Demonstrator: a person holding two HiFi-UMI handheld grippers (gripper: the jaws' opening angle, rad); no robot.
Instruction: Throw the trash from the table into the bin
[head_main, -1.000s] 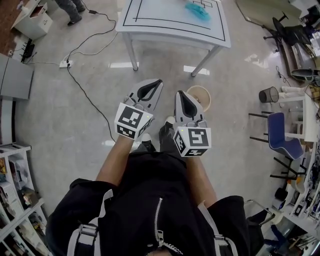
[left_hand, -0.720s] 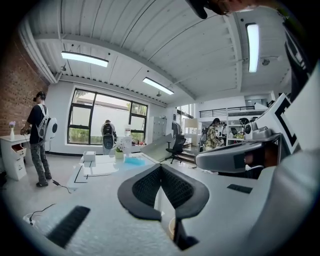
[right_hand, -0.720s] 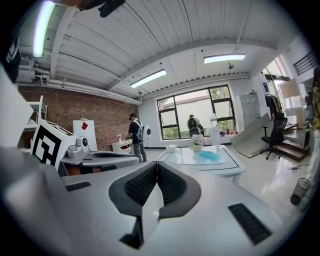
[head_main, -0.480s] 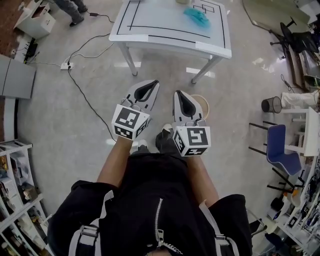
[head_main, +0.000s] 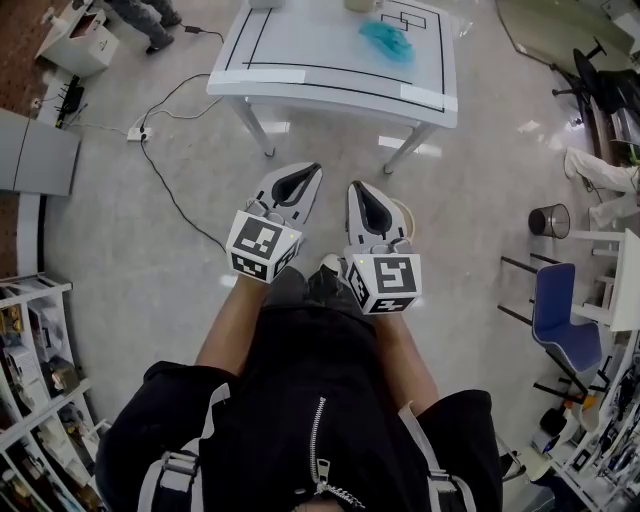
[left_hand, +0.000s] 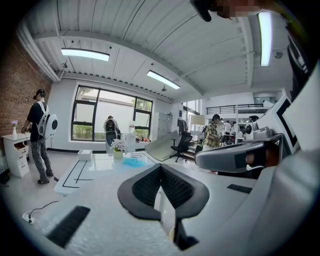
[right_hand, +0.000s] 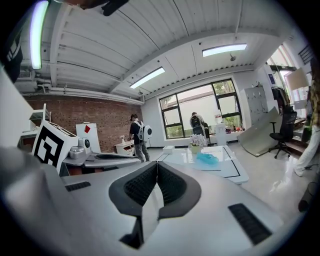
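One crumpled turquoise trash piece (head_main: 386, 40) lying on white table (head_main: 300, 48).

White rectangular table (head_main: 310, 40) with black outline, standing on glossy grey floor (head_main: 150, 230). On top, crumpled turquoise trash (head_main: 386, 40).

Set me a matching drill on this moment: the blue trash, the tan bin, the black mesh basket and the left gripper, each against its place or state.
Things
1. blue trash
2. tan bin
3. black mesh basket
4. left gripper

Places or states
A. on the floor, partly hidden behind the right gripper
B. jaws together, nothing between them
C. on the white table
D. on the floor, near the blue chair

Pairs: 1-C, 2-A, 3-D, 4-B
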